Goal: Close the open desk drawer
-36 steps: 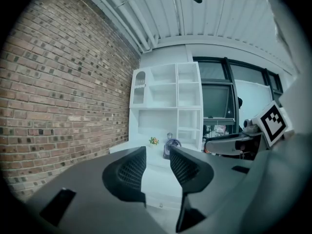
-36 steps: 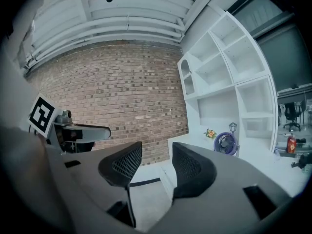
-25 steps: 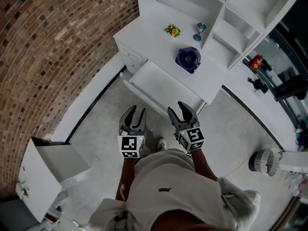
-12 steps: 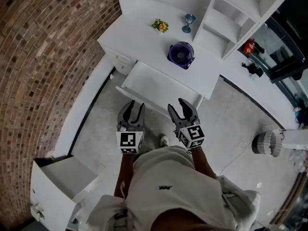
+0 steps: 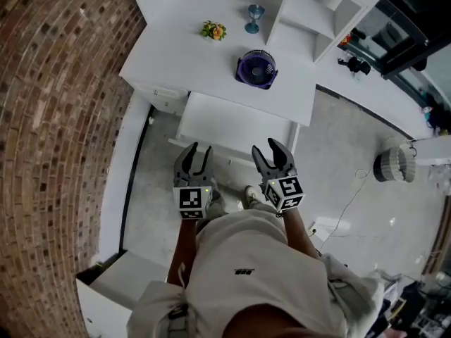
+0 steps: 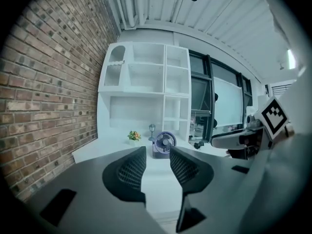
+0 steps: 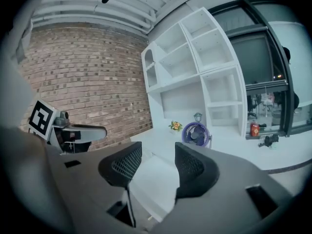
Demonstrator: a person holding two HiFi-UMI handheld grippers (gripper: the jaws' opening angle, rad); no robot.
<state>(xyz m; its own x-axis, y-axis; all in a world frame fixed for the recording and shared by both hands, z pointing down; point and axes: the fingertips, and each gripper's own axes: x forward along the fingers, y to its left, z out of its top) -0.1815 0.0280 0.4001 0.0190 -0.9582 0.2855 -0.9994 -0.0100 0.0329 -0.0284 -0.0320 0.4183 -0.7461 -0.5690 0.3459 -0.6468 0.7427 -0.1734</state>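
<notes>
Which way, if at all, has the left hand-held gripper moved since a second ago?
Yes. The left hand-held gripper has come closer to the open drawer.

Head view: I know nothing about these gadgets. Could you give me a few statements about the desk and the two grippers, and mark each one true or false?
1. The drawer under the desk top stands pulled out. True.
2. A purple fan stands on the desk top. True.
3. The left gripper grips the drawer's front. False: nothing is between its jaws.
4. The wall beside the desk is plain white. False: it is a brick wall.
5. The right gripper carries the fan. False: it is empty, and the fan stands on the desk.
</notes>
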